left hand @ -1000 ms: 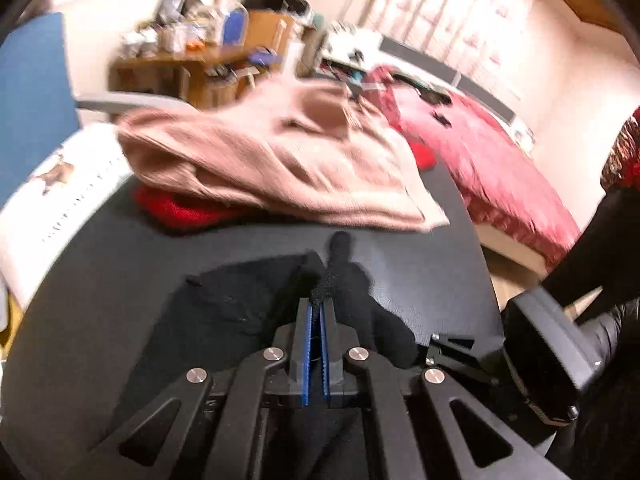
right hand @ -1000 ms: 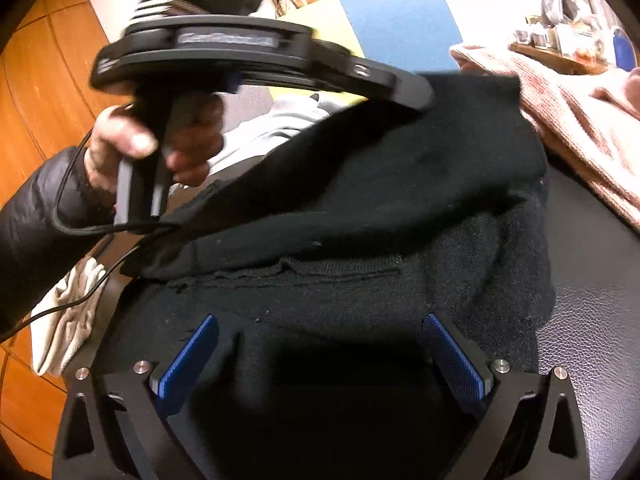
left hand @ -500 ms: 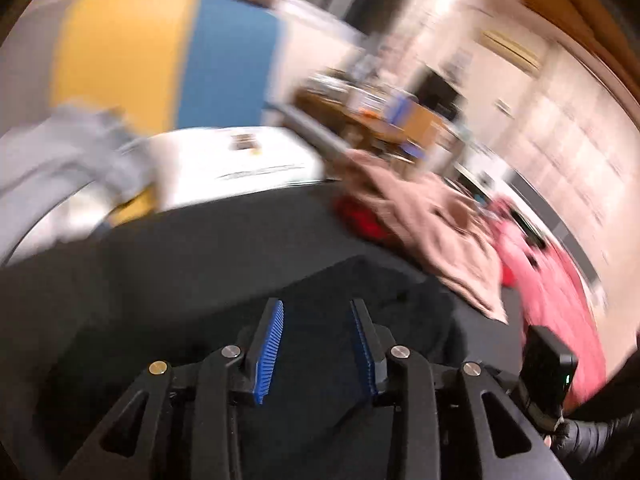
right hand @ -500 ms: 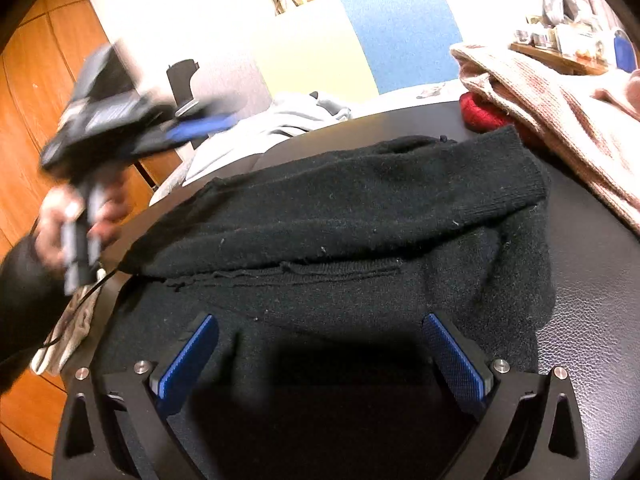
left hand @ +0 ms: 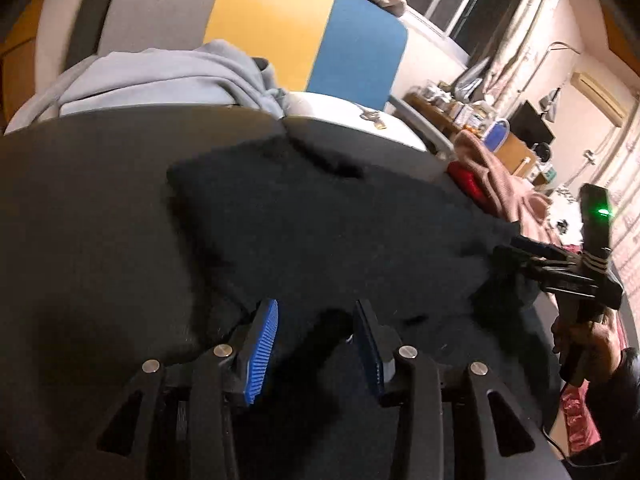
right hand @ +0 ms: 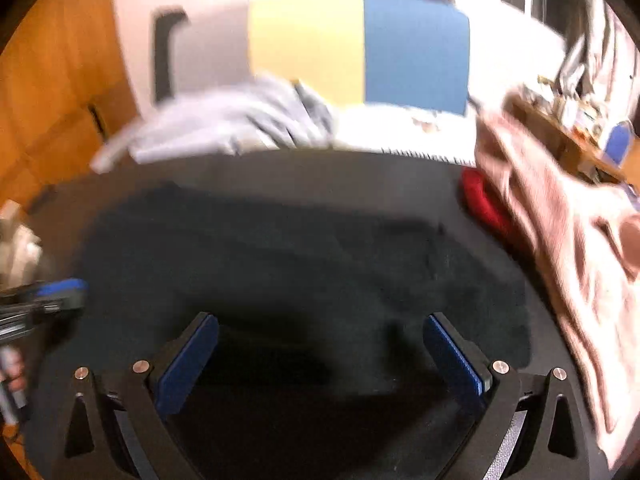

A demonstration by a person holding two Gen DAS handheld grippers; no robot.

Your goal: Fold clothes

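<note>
My left gripper [left hand: 316, 336] hovers half-open, my right gripper [right hand: 320, 348] wide open, both jaws empty; the black knitted sweater [left hand: 340, 236] lies part-folded on the dark tabletop [left hand: 88, 216], awaiting another fold.

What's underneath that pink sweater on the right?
A red garment pokes out from under the pink sweater, both lying on the dark tabletop. How far the red piece extends beneath is hidden by the sweater.

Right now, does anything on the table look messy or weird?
Nothing looks broken or spilled. The black sweater lies mostly flat on the dark table, with a rumpled edge near the right gripper. The pink sweater is heaped unfolded over something red at the table's edge.
</note>
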